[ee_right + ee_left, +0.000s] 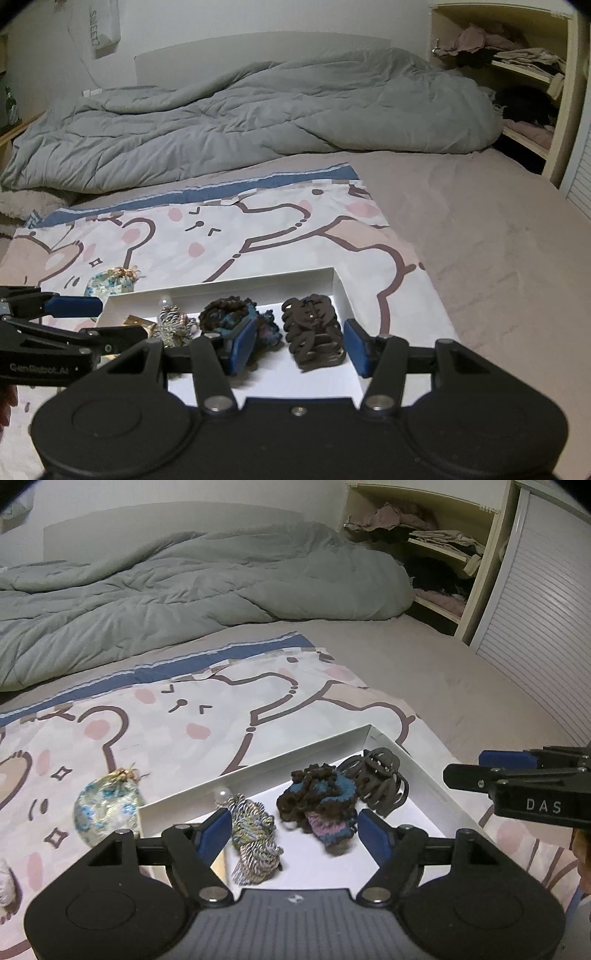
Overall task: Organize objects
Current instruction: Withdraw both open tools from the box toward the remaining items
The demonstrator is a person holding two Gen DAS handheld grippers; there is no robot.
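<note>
A shallow white box lies on a cartoon bear cloth. In it rest a striped twisted hair tie, a brown, blue and pink crochet scrunchie and a brown claw clip. My left gripper hangs open over the hair tie and scrunchie, touching neither. My right gripper stands open above the claw clip, its blue pads clear of it. A floral pouch with a gold tie sits just left of the box.
A rumpled grey duvet covers the far half of the bed. Open shelves stuffed with clothes stand at the back right, beside a slatted door. Bare beige sheet stretches right of the bear cloth.
</note>
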